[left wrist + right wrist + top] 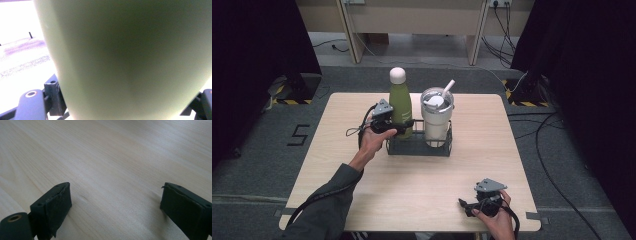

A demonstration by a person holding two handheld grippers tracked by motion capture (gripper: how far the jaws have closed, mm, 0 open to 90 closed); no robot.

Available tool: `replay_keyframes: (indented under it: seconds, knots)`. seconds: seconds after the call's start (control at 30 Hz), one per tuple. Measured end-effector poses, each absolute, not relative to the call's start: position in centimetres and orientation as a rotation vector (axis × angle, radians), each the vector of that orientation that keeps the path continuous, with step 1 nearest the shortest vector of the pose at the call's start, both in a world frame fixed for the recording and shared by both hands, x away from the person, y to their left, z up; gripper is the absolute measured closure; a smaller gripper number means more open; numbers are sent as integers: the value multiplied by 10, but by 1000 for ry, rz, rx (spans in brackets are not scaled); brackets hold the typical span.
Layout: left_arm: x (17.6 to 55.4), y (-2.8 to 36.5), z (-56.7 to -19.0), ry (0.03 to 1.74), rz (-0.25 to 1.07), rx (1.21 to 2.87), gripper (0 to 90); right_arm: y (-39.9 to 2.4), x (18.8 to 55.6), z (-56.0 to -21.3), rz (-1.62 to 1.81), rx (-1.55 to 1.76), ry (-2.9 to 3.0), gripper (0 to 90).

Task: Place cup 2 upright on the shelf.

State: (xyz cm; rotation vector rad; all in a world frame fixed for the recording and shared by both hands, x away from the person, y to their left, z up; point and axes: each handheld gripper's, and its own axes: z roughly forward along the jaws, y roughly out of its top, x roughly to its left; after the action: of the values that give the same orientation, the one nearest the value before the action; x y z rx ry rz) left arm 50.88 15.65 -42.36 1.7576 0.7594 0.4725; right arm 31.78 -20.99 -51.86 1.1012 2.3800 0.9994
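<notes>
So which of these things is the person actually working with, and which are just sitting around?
In use:
- green bottle, standing in the black rack
- left claw, closed around the bottle
- the rack itself

Just there:
- steel tumbler with straw, also in the rack
- right claw, open over bare table
- cables on the floor

This looks like a lab or recording studio rather than a home. Black curtains hang at both sides, cables trail over grey carpet, hazard tape marks the stands, and a taped number, probably a 5, sits beside the lone table.
</notes>
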Motion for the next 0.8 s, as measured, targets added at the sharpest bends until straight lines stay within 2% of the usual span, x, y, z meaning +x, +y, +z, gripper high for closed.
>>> replay_keyframes:
  seconds: [0.8]
  knots:
    - [512, 157, -448, 777, 457, 1769, 201, -210, 318, -519, 1000, 1102, 2379, 100]
